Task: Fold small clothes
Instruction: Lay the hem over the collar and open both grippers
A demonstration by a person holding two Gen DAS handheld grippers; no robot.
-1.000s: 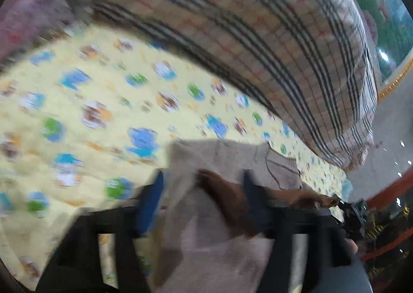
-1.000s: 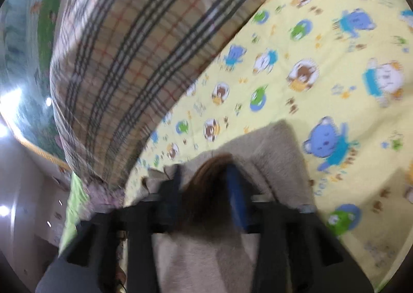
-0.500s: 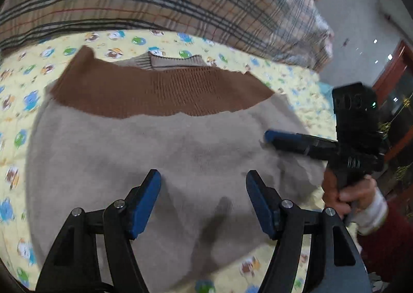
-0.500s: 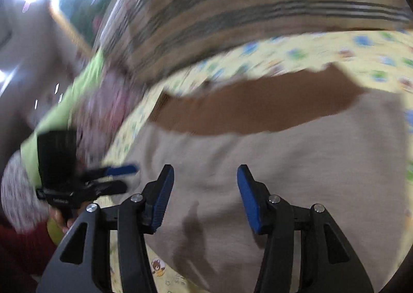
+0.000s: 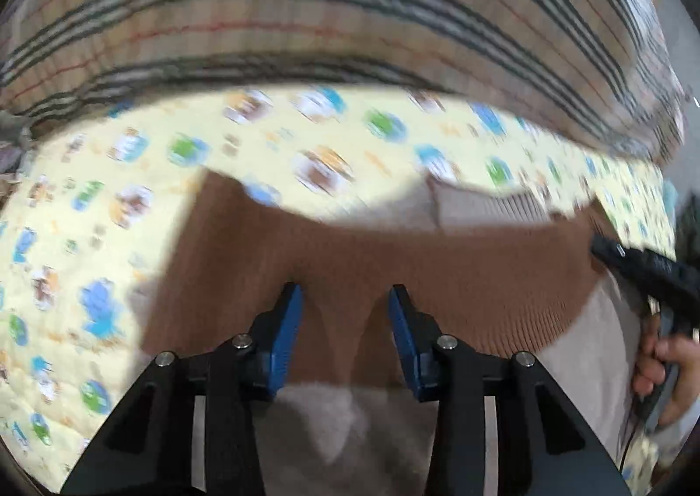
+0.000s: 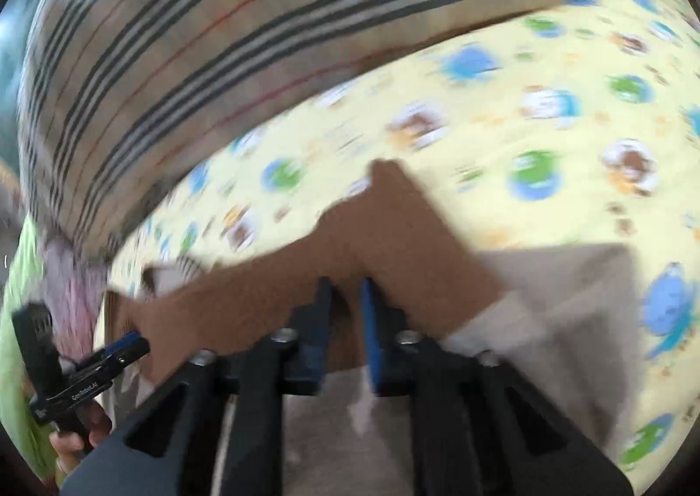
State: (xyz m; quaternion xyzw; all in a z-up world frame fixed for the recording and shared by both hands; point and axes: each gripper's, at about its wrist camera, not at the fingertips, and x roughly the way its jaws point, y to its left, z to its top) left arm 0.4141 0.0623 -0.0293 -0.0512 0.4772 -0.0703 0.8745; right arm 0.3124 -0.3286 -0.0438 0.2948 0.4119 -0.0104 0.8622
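Closing in on the brown ribbed hem [image 5: 437, 273] now: half a second ago both tools hung spread over the grey body of the sweater [image 5: 341, 421], which lies flat on the yellow cartoon-print bed sheet [image 5: 87, 233]. The left tool [image 5: 345, 312] stays spread, its blue pads astride the hem band. The right tool [image 6: 348, 312] has narrowed almost to pressed together at the hem; whether it pinches cloth I cannot tell. Looks like the next fold starts here.
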